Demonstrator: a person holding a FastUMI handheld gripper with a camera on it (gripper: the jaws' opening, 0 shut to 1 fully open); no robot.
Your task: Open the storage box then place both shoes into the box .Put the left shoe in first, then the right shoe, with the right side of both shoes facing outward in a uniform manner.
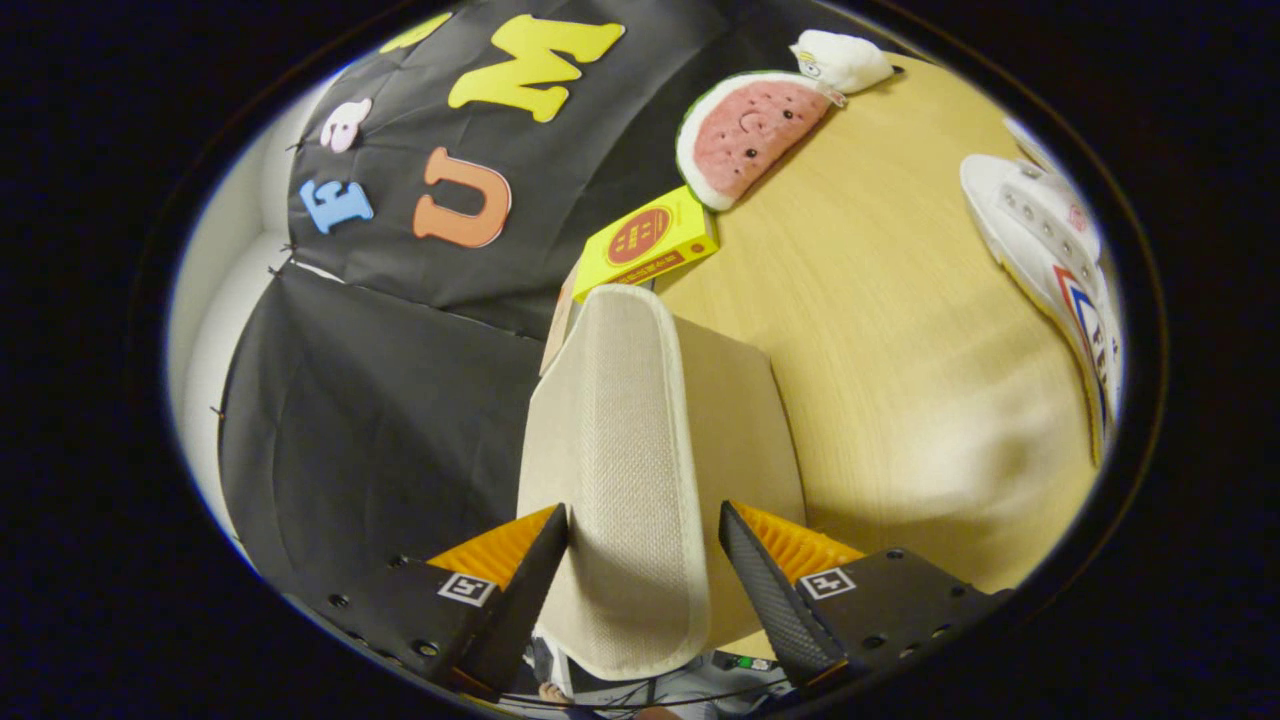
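Viewing my hand-held gripper (643, 535): fingers part-open astride the box's beige lid (625, 440), grip unclear; white shoe (1050, 250) on the table (900, 330).

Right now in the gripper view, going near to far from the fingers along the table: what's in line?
gripper, fingers either side of the beige fabric lid flap → yellow box → watermelon plush → small white plush. Whether both fingers press the flap is unclear.

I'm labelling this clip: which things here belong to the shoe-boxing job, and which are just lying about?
Job: beige fabric storage-box lid, between the gripper fingers; white sneaker.
Lying about: watermelon-slice plush, small white plush, yellow carton, all on the wooden table.
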